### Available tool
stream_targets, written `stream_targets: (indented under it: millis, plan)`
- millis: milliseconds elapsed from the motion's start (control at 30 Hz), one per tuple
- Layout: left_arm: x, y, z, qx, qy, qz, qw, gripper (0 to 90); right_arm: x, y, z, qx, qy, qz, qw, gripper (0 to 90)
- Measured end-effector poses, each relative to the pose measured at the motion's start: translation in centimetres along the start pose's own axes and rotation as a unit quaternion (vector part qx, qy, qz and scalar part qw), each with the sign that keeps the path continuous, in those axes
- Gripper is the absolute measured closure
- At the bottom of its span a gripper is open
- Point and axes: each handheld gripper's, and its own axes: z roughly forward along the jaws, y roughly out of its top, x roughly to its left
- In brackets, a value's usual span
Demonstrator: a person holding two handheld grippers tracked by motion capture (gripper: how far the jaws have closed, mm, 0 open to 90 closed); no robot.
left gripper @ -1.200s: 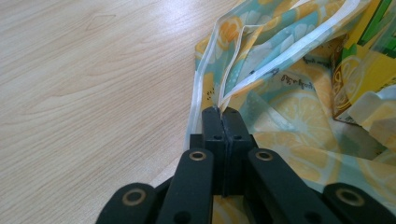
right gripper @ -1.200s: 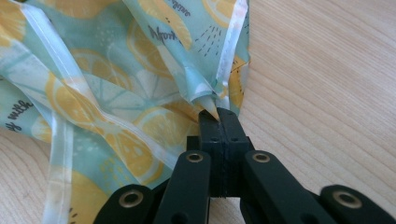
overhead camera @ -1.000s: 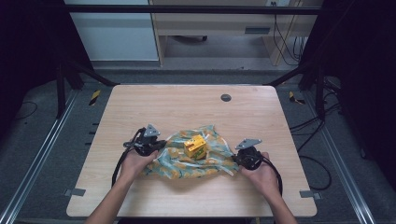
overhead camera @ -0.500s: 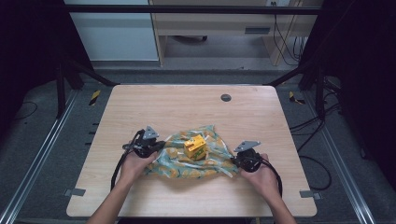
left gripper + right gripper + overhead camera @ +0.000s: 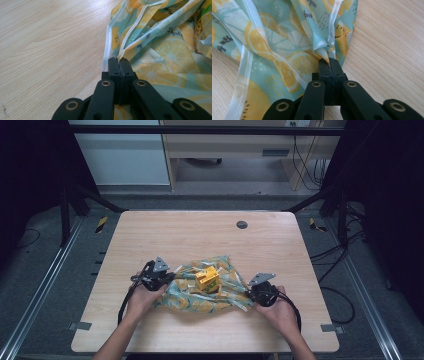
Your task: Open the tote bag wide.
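Note:
A teal cloth printed with lemon slices [image 5: 200, 295] lies crumpled near the front of the wooden table [image 5: 200, 235]. A small yellow box [image 5: 207, 278] sits on its middle. My left gripper [image 5: 169, 279] is shut on the cloth's left edge; in the left gripper view the jaws [image 5: 119, 60] pinch a white-hemmed fold of the cloth [image 5: 155, 45]. My right gripper [image 5: 250, 292] is shut on the right edge; in the right gripper view a bunched corner of the cloth [image 5: 287, 45] rises from the closed jaws [image 5: 329, 61].
A small dark round grommet [image 5: 242, 224] is set in the table's far side. Metal rails and cables run along the floor at both sides. Bare wood lies behind the cloth.

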Motion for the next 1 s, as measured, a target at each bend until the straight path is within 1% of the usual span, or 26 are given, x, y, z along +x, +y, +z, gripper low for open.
stream_targets:
  millis: [133, 300, 433, 467, 567, 767, 1000]
  plan:
    - [-0.11, 0.04, -0.01, 0.000, 0.006, 0.004, 1.0000, 90.0, 0.13, -0.07, -0.06, 0.000, 0.000, -0.001, 1.0000, 90.0]
    - [-0.30, 0.03, 0.00, 0.001, 0.008, 0.005, 1.0000, 90.0, 0.10, -0.13, -0.14, 0.001, 0.000, -0.004, 1.0000, 90.0]
    - [-0.53, -0.09, -0.16, 0.003, 0.011, 0.013, 0.9998, 90.0, 0.13, -0.13, -0.15, 0.000, -0.002, -0.006, 1.0000, 90.0]
    - [-0.64, -0.19, -0.19, 0.005, 0.013, 0.019, 0.9997, 90.0, 0.16, -0.13, -0.14, -0.001, -0.005, -0.007, 1.0000, 90.0]
    - [-0.76, -0.46, -0.28, 0.005, 0.013, 0.016, 0.9998, 90.0, 0.24, -0.10, -0.04, -0.003, -0.008, -0.007, 0.9999, 90.0]
    - [-0.75, -0.49, -0.40, 0.006, 0.016, 0.021, 0.9996, 90.0, 0.27, -0.02, -0.15, 0.000, -0.010, -0.008, 0.9999, 90.0]
    - [-0.80, -0.50, -0.42, 0.009, 0.016, 0.017, 0.9997, 90.0, 0.25, -0.05, -0.05, -0.002, -0.011, -0.008, 0.9999, 90.0]
